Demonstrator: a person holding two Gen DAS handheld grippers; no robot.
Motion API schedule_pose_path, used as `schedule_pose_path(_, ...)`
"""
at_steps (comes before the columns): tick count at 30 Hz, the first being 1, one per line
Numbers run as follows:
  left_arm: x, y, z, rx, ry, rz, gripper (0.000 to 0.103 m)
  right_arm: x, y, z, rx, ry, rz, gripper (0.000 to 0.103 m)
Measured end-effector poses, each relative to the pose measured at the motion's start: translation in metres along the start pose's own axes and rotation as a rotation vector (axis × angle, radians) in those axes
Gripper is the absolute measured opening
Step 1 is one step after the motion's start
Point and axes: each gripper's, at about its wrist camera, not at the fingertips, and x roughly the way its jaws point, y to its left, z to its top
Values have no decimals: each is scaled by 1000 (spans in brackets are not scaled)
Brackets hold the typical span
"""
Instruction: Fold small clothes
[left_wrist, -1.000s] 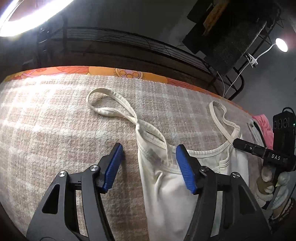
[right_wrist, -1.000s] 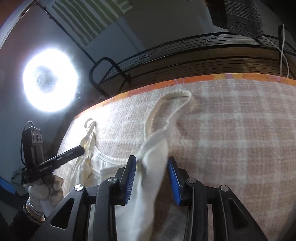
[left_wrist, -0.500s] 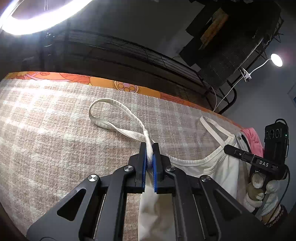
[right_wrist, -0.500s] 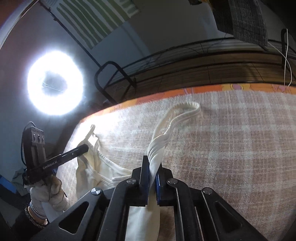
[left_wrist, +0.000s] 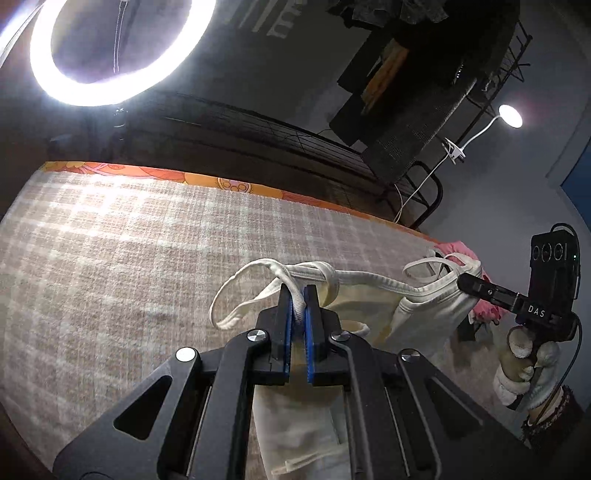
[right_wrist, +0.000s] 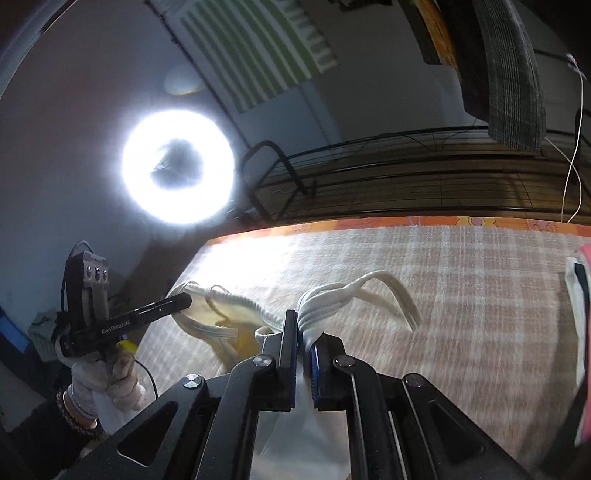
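The checked blanket (left_wrist: 110, 258) covers my tabletop, its orange patterned border (left_wrist: 155, 173) along the 12 o'clock edge. The cream camisole (left_wrist: 428, 314) hangs lifted above it, stretched between my two tongs. My left tongs (left_wrist: 299, 302) are clamped on one shoulder strap; my right tongs (right_wrist: 303, 332) are clamped on the bunched other strap. A pink garment (left_wrist: 458, 247) lies at 3 o'clock.
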Motion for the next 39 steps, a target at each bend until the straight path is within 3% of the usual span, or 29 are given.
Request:
schedule_pose_path(9,-61,-8,-79,-10,0,17,3,-47,44,-62,-57,34,-17,3)
schedule_pose_path(15,-72,5,-151,-78,28,32,3,-61,55,-130,-39,48,-44,3)
schedule_pose_path(21,-81,13,-189,-96,54,47,3,-73,56,-181,-39,48,-68,5)
schedule_pose_path(25,-89,6,-205,-57,87,64,3,-81,56,-194,-51,53,-104,14)
schedule_pose_path(27,-93,1,-213,-20,120,77,6,-85,53,-203,-46,93,-117,32)
schedule_pose_path(28,-95,-1,-215,-7,132,85,7,-87,52,-207,-42,113,-120,35)
schedule_pose_path(31,-109,-4,-224,29,156,103,10,-99,51,-212,-49,141,-148,35)
schedule_pose_path(34,-124,-7,-223,50,148,108,10,-117,55,-210,-51,113,-132,34)
schedule_pose_path(39,-135,-30,-186,109,64,84,10,-118,64,-192,-18,68,-61,34)
